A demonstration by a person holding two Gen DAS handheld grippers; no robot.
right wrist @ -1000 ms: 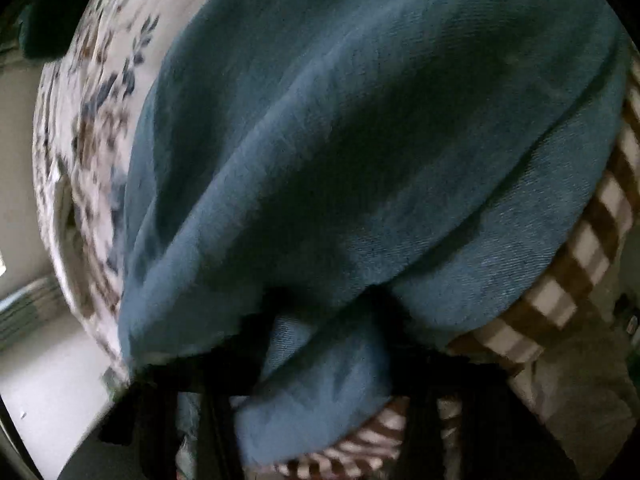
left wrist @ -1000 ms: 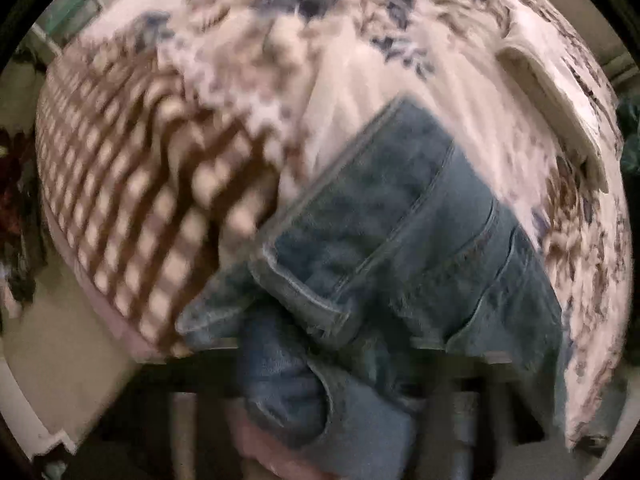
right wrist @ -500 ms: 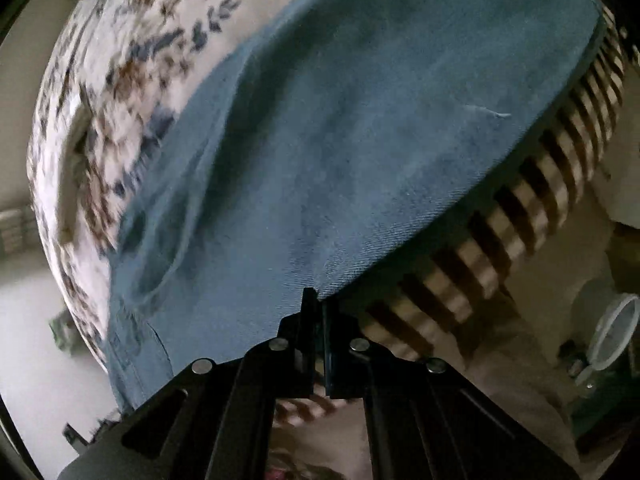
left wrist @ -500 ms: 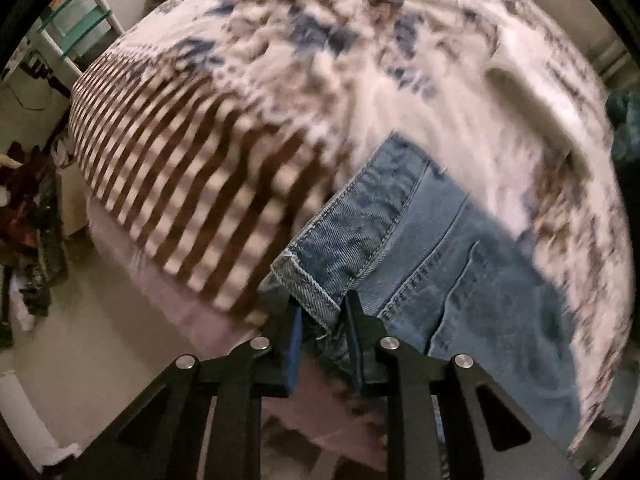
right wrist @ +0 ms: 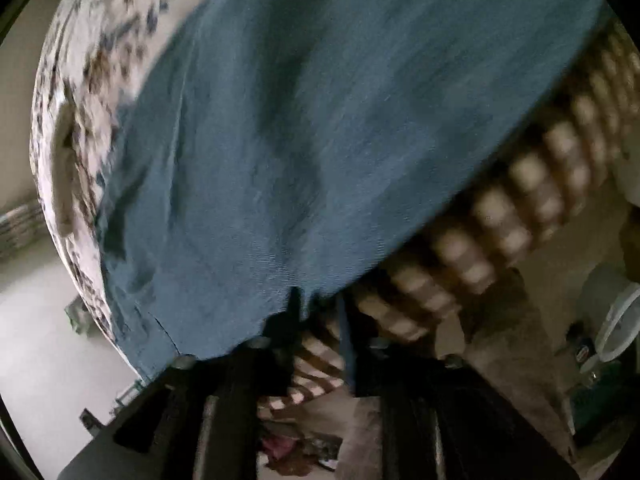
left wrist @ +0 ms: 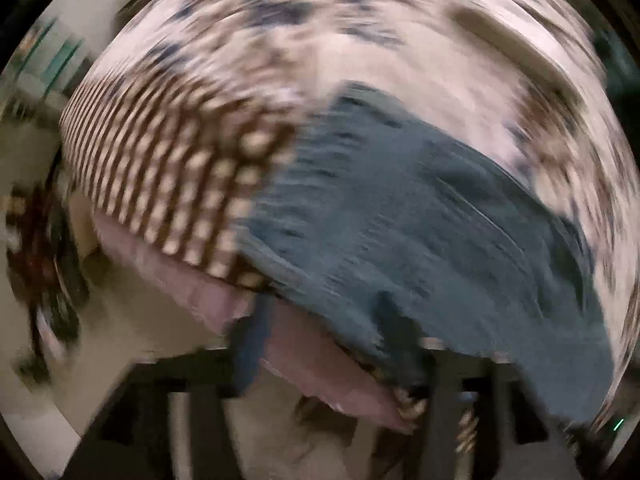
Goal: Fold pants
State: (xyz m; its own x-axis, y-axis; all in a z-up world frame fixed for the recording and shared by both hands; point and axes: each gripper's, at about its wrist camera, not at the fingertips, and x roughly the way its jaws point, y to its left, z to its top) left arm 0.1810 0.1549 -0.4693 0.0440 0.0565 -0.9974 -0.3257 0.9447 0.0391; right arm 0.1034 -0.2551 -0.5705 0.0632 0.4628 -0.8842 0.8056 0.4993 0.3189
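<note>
- Left wrist view, far left: a blurred strip of pale floor [left wrist: 132,312] with dark clutter beside the bed; nothing there can be made out clearly.
- Next, the brown-and-cream checked blanket [left wrist: 180,168] hangs over the bed's near edge; a pink sheet [left wrist: 192,288] shows under it; beyond lies a white floral bedspread [left wrist: 400,48] (brown and blue blooms, badly smeared by motion).
- Centre to right: the blue jeans [left wrist: 420,216] lie on the bed, partly on the checked blanket and partly on the floral bedspread, their near edge drooping over the bed's side.
- Bottom: the left gripper [left wrist: 332,356] has its fingers spread wide apart; denim drapes over the right-hand finger and a strip of it hangs at the left-hand finger; whether any cloth is actually pinched I cannot tell.
- Right wrist view, left: the floral bedspread [right wrist: 76,120] curves away above pale floor [right wrist: 36,320].
- Centre: the jeans [right wrist: 340,120] fill most of the view as a broad smooth panel.
- Right: the checked blanket [right wrist: 520,200] runs beneath the denim's edge; a whitish container [right wrist: 616,320] sits on the floor beyond.
- Bottom: the right gripper [right wrist: 320,320] has its fingers parted with a clear gap; the denim edge rests over the left-hand fingertip.
</note>
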